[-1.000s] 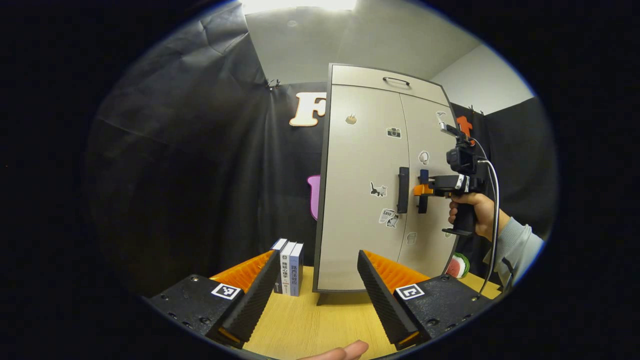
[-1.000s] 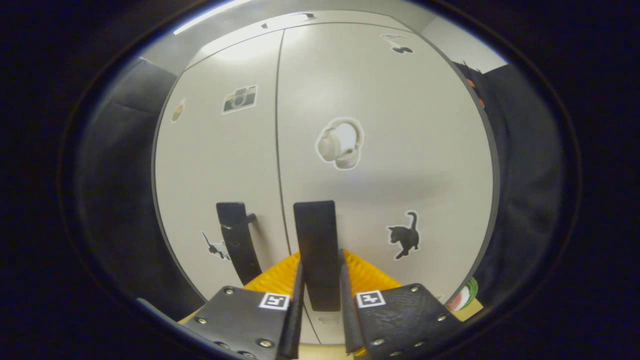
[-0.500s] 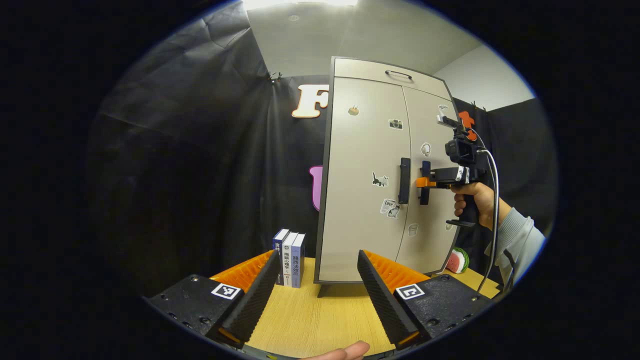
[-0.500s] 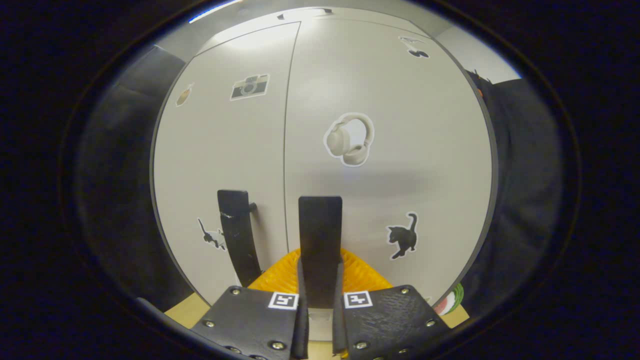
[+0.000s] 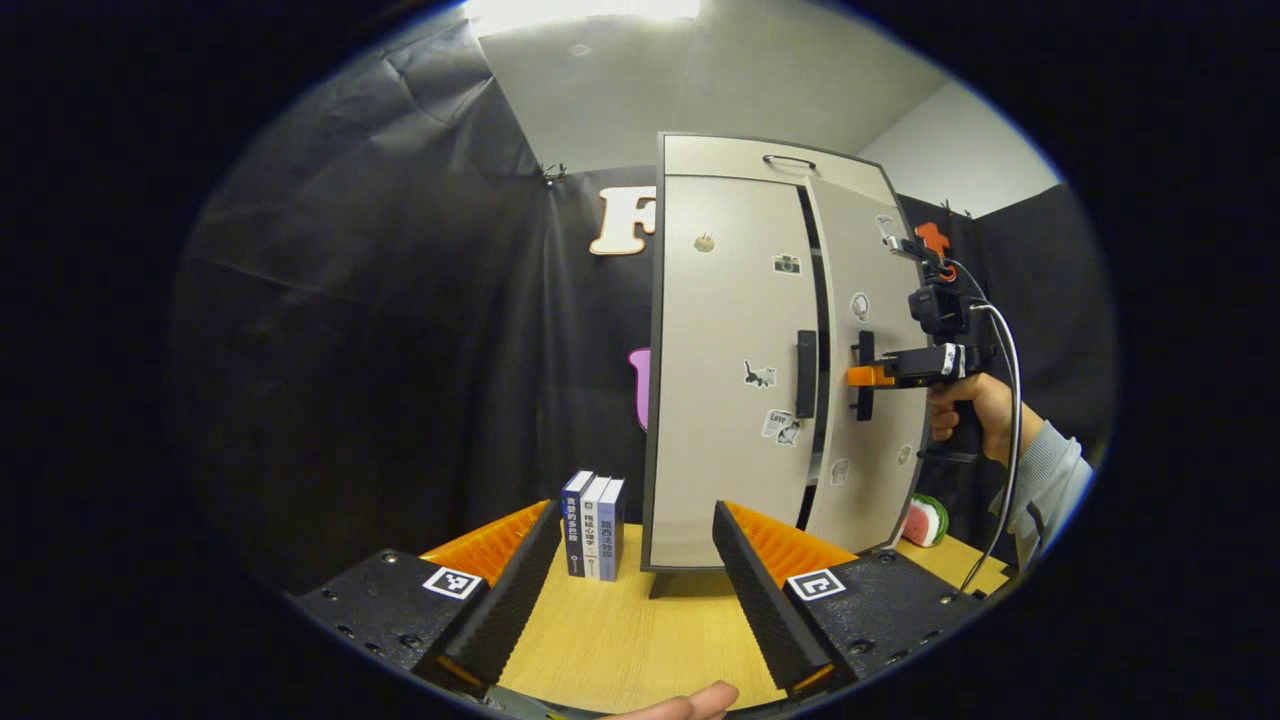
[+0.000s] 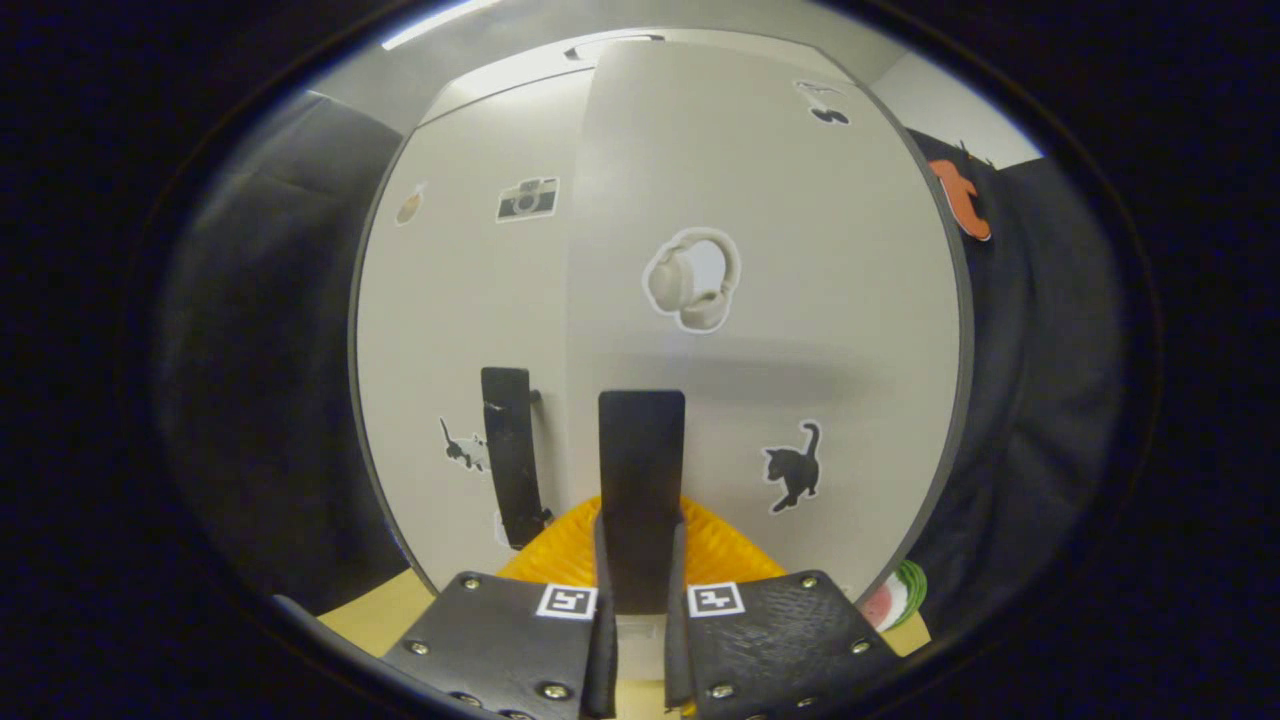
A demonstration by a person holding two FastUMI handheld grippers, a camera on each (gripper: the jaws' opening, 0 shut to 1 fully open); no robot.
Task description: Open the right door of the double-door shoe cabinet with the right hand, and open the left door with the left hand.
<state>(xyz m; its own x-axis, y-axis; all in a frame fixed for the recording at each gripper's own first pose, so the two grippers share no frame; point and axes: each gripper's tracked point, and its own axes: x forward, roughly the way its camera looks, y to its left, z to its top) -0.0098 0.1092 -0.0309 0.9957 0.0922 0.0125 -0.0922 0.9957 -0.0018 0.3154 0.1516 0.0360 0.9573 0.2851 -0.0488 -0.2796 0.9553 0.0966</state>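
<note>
Pale grey panels front the shoe cabinet (image 5: pixel 735 370), which stands upright on the wooden counter (image 5: pixel 640 630) ahead of the left tool (image 5: pixel 625 585). In the right gripper view the right tool (image 6: pixel 640 560) is pinched on the black handle (image 6: pixel 641 480) of the right door (image 6: pixel 780 330), its fingers pressed against both sides of the bar. In the left gripper view that door (image 5: pixel 865 400) stands slightly ajar, with a dark gap between it and the left door (image 5: pixel 730 400), so the first step looks to be underway but far from finished.

The left tool is spread wide and holds nothing; it hovers low over the counter, well short of the cabinet. The left door's handle (image 5: pixel 806 375) lies up and ahead of it, just beside the gap. A few books (image 5: pixel 595 525) stand on the counter just ahead of its left finger, beside the cabinet.

The next move, as I judge it, calls for the right tool to draw the handle back along the door's arc, swinging outward on the hinge side and keeping its hold. Only then should the left tool rise and advance to the left handle and close on it. The right hand (image 5: pixel 965 410) and its cable hang near the door's outer edge, which may crowd the swing.
</note>
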